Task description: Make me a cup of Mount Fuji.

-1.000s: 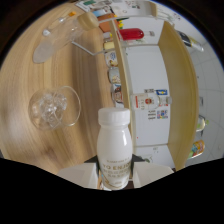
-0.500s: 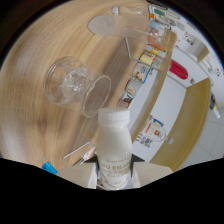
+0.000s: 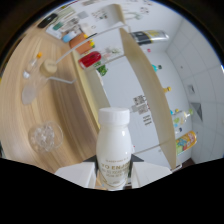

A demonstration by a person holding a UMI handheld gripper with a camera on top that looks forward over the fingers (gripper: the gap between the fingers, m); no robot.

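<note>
A white bottle [image 3: 114, 142] with a white cap and a printed label stands upright between my fingers, held off the table. My gripper [image 3: 114, 175] is shut on its lower body, and the white fingers [image 3: 74, 176] show at either side of it. Left of the bottle, a clear glass [image 3: 45, 137] with ice in it sits on the wooden table [image 3: 65, 107]. Farther along the table a second clear glass vessel [image 3: 31, 91] lies tilted. The bottle's base is hidden between the fingers.
Small items, one with an orange top [image 3: 39, 56], sit near the table's far end. Beyond the table a white wall carries wooden shelves [image 3: 142, 85] with a red can [image 3: 90, 59], bottles and small packets [image 3: 186, 140].
The view has swung and tilted with the bottle still gripped. The glass with ice has slid from ahead-left to low beside the bottle, and the shelved wall now fills the space beyond.
</note>
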